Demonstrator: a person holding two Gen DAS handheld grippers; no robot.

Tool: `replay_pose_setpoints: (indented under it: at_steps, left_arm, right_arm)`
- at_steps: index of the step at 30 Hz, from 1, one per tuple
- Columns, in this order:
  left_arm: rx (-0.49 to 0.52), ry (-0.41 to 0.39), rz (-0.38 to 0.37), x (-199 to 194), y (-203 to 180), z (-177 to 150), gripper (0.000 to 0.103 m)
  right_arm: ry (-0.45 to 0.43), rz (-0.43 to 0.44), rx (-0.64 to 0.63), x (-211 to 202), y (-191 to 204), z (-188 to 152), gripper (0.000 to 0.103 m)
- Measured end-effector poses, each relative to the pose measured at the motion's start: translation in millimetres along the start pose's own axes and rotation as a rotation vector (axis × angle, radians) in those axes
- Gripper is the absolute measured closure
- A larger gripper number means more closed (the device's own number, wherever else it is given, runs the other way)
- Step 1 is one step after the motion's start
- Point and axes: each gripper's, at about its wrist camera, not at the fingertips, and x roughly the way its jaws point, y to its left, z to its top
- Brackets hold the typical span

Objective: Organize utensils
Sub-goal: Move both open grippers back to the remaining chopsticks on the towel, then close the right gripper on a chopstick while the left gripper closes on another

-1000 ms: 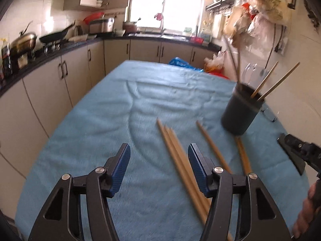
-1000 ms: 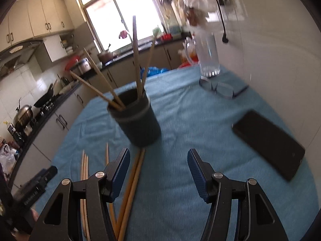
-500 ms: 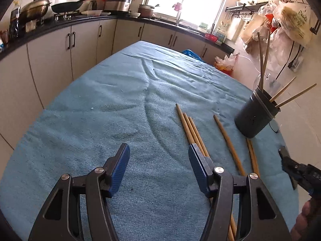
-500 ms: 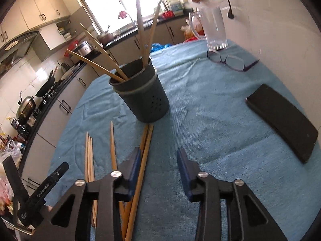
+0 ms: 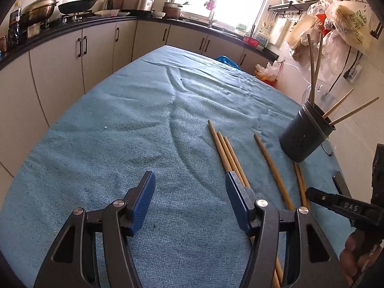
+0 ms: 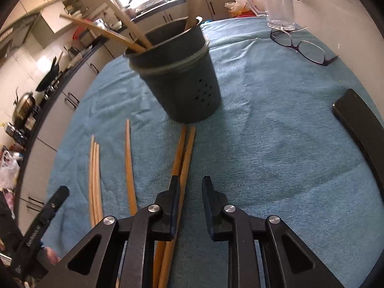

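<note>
Right gripper (image 6: 189,192) is seen at lower centre of the right wrist view, jaws narrowed and just been closing, a small gap left between the pads; a pair of chopsticks (image 6: 184,158) is seen running under the left finger and into the gap edge, but whether the pads press on them cannot be told. The pair is laid from the gripper up to the foot of the dark utensil holder (image 6: 180,81), set at upper centre, with several chopsticks stood in it. A single chopstick (image 6: 129,163) is placed left of the pair, and a group of three chopsticks (image 6: 94,180) further left. Glasses (image 6: 302,45) and a clear jug (image 6: 278,2) are seen at upper right, a black phone (image 6: 360,127) at right edge. Left gripper (image 5: 189,199) is held at lower centre of the left wrist view, jaws moderately wide, nothing between them, only the blue cloth (image 5: 120,132); its right finger is seen over the near ends of the three chopsticks. The holder is seen at right of that frame, kitchen counter (image 5: 72,26) at upper left.
</note>
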Motion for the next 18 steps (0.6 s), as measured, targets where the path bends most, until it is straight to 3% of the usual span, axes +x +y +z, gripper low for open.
replay_pose_setpoints:
  at_steps: [4, 6, 9, 12, 15, 18]
  left_arm:
    - [-0.003, 0.0, 0.005, -1, 0, 0, 0.043]
    - [0.003, 0.004, 0.007, -1, -1, -1, 0.043]
    - [0.01, 0.034, 0.008, 2, -2, 0, 0.043]
    - [-0.012, 0.109, -0.035, 10, 0, 4, 0.043]
    - [-0.003, 0.133, -0.042, 14, -8, 9, 0.043]
    - [0.015, 0.177, -0.022, 25, -21, 19, 0.056]
  right_arm:
    - [-0.011, -0.084, -0.105, 5, 16, -3, 0.085]
    - [-0.012, -0.13, -0.156, 7, 21, -4, 0.092]
    - [-0.016, -0.161, -0.147, 3, 12, -2, 0.095]
    - [-0.038, -0.125, -0.07, -9, -11, -2, 0.096]
    - [-0.069, -0.068, -0.023, -22, -21, -3, 0.096]
    - [-0.084, -0.038, -0.013, -30, -22, -6, 0.095]
